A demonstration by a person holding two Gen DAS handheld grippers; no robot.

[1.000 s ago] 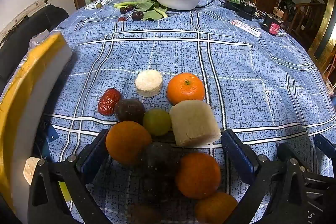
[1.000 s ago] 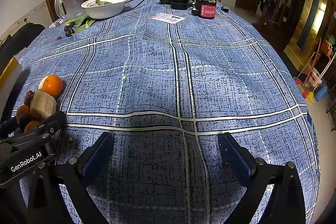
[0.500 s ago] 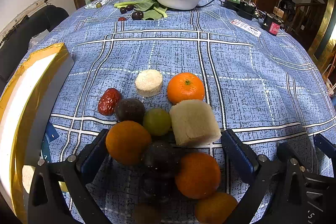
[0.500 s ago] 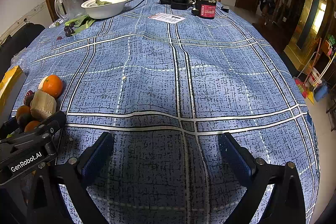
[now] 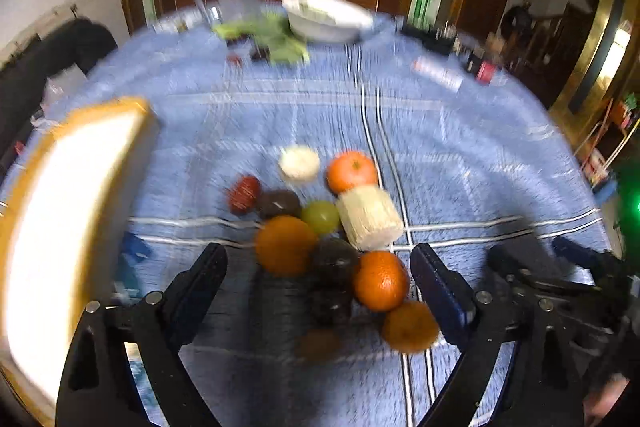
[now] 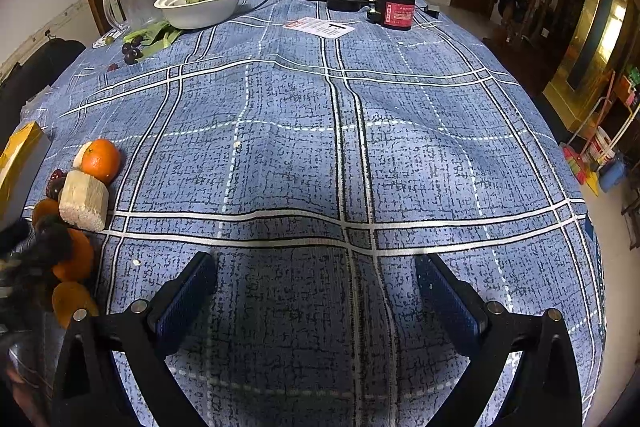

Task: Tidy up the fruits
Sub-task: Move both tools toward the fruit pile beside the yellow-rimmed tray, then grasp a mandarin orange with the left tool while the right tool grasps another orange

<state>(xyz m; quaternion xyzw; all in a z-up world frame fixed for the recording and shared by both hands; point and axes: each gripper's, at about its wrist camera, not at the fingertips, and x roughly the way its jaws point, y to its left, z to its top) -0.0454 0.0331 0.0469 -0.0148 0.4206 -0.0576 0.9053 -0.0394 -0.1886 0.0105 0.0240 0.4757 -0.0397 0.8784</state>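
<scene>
The left wrist view is blurred by motion. A pile of fruit lies on the blue checked tablecloth: several oranges (image 5: 380,281), a green grape (image 5: 320,215), dark plums (image 5: 278,203), a red date (image 5: 244,194) and two pale cut chunks (image 5: 368,217). My left gripper (image 5: 320,279) hovers above the near side of the pile. Its jaws are closing, with fruit showing between the fingers below them, and no pad presses on anything. My right gripper (image 6: 316,295) stands open over bare cloth, to the right of the pile's orange (image 6: 100,161) and pale chunk (image 6: 84,201).
A yellow-rimmed white tray (image 5: 60,207) lies left of the pile. At the far side stand a white bowl (image 6: 200,3), a glass jug (image 6: 134,1), green leaves with dark grapes (image 6: 152,37), a paper card (image 6: 320,27) and a red-black device (image 6: 396,11). The table edge curves away on the right.
The left gripper has lifted and drawn back, so the fruit looks smaller and more of the tray shows. Its fingers stand slightly closer together. The right gripper has not moved.
</scene>
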